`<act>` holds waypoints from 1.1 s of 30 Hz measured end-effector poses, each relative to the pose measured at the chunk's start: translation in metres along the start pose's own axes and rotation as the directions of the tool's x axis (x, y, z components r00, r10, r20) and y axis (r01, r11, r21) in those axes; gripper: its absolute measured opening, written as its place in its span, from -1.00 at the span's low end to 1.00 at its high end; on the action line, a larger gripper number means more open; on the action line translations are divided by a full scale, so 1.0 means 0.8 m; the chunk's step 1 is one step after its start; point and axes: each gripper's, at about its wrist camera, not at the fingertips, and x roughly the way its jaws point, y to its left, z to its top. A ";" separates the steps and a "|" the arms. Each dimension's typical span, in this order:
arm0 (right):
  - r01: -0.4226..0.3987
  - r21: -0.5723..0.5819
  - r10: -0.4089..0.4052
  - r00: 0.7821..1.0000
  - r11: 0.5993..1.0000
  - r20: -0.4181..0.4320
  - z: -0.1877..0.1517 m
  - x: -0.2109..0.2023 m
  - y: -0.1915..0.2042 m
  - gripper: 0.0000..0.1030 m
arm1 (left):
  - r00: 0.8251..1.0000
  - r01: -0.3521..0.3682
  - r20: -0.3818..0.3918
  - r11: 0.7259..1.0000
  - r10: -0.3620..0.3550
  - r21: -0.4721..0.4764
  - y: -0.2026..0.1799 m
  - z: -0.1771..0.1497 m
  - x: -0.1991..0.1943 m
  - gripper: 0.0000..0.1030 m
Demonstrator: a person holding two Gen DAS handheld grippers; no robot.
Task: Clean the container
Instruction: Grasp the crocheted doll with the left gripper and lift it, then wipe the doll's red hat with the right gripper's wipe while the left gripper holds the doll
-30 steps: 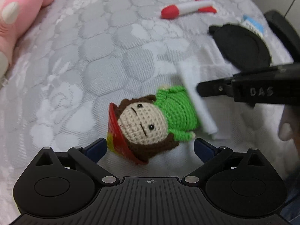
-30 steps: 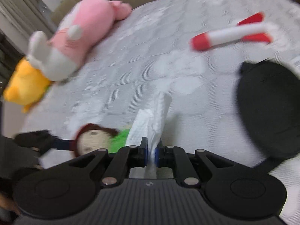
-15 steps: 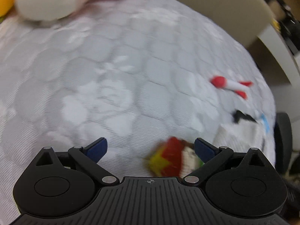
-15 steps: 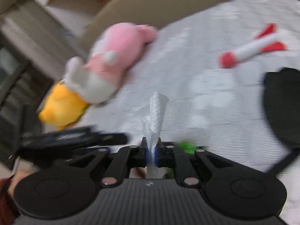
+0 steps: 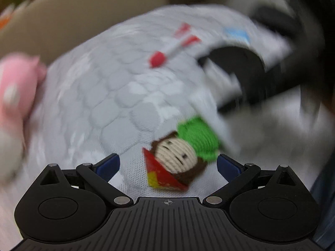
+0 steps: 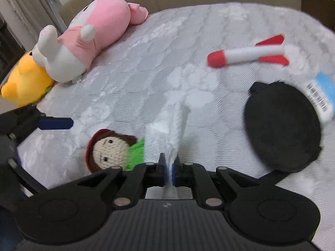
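1. The right gripper (image 6: pixel 169 170) has its jaws clenched on a folded white paper towel (image 6: pixel 167 129), which stands up from the jaws and leans forward over the grey quilted mattress (image 6: pixel 146 62).
2. The left gripper (image 5: pixel 168 164) has its jaws spread wide and grasps nothing; a small crocheted doll with a green body and red hat (image 5: pixel 182 156) lies on the mattress between the blue fingertips (image 5: pixel 108 164).
3. The task's thing appears to be the round black shallow container (image 6: pixel 280 125), lying on the mattress to the right of the towel, near but apart from it. A white pack with a blue label and barcode (image 6: pixel 322 96) touches its far edge.
4. Judged step: the wiping cloth is in hand and the container not yet touched, so cleaning has hardly begun.
5. The next move calls for swinging the towel right onto the container, and likely steadying it with the left jaws.
6. Also present: a red-and-white toy rocket (image 6: pixel 247 55), a pink-and-white plush (image 6: pixel 90 31) and a yellow plush (image 6: pixel 23 81).
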 end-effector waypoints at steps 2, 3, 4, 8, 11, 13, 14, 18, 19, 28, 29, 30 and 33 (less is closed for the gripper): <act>-0.024 0.018 0.024 1.000 1.000 -0.014 0.001 -0.010 -0.008 -0.87 | 0.999 -0.038 0.004 0.989 0.038 0.140 -0.023 -0.006 0.012 0.97; -0.026 0.019 0.026 1.000 0.999 -0.014 0.000 -0.014 -0.010 -0.87 | 0.998 -0.065 0.012 0.978 0.064 0.199 -0.032 -0.009 0.018 0.97; -0.024 0.019 0.024 1.000 1.000 -0.006 -0.001 -0.017 -0.012 -0.87 | 0.995 -0.098 0.022 0.962 0.096 0.256 -0.040 -0.012 0.025 0.97; -0.033 0.055 0.032 0.999 0.998 0.020 -0.003 -0.017 -0.019 -0.86 | 0.990 -0.133 -0.010 0.956 0.141 0.261 -0.036 -0.015 0.058 0.96; -0.069 0.094 0.068 0.998 0.993 0.012 -0.002 -0.005 -0.022 -0.86 | 0.995 -0.067 -0.072 0.992 0.075 0.104 -0.015 -0.003 0.076 0.56; -0.081 0.106 0.080 0.997 0.991 0.018 0.000 -0.003 -0.025 -0.86 | 0.994 -0.004 -0.109 0.997 -0.003 -0.071 0.007 0.004 0.081 0.56; -0.089 0.119 0.087 0.996 0.989 0.023 0.001 -0.003 -0.028 -0.86 | 0.993 0.030 -0.110 0.987 -0.047 -0.156 0.019 0.005 0.081 0.56; -0.129 0.213 0.118 0.991 0.968 0.063 0.005 -0.008 -0.049 -0.86 | 0.941 0.248 -0.034 0.757 -0.336 -0.605 0.076 -0.007 0.090 0.55; -0.137 0.233 0.123 0.990 0.963 0.075 0.005 -0.011 -0.053 -0.86 | 0.906 0.309 0.024 0.623 -0.423 -0.719 0.090 -0.017 0.096 0.55; -0.377 0.394 0.361 0.925 0.838 0.118 0.000 -0.002 -0.061 -0.86 | 0.863 0.256 0.230 -0.002 -0.450 -0.967 0.145 -0.102 0.107 0.81; -0.367 0.384 0.361 0.928 0.847 0.092 0.000 0.006 -0.054 -0.86 | 0.867 0.256 0.239 -0.021 -0.437 -0.966 0.148 -0.106 0.104 0.81; -0.342 0.361 0.344 0.937 0.867 0.062 -0.002 0.012 -0.045 -0.86 | 0.870 0.258 0.244 -0.025 -0.429 -0.966 0.151 -0.107 0.103 0.81; -0.252 0.278 0.267 0.964 0.927 -0.016 -0.005 0.030 -0.024 -0.86 | 0.881 0.261 0.234 0.008 -0.410 -0.965 0.152 -0.104 0.096 0.82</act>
